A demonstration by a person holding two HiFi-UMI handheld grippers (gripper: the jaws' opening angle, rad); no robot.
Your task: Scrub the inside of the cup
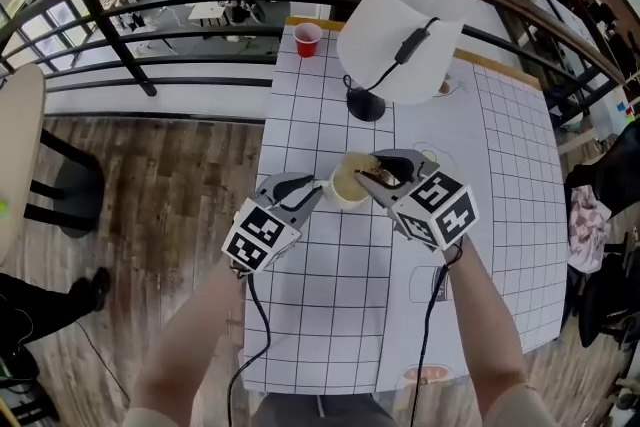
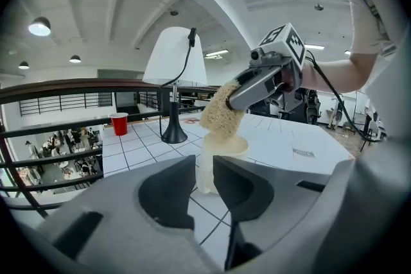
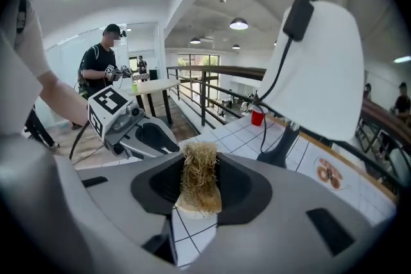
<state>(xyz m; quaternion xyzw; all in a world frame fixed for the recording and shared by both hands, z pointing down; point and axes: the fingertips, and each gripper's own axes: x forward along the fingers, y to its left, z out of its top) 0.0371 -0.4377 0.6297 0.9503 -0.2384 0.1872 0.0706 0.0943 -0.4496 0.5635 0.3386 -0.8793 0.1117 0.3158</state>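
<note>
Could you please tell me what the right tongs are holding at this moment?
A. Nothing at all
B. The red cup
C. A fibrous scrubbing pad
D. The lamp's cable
C: the right gripper view shows the right tongs shut on a straw-coloured scrubbing pad, held at the mouth of the cream cup.

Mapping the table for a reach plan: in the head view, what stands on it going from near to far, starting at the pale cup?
pale cup → black lamp base → red cup
</note>
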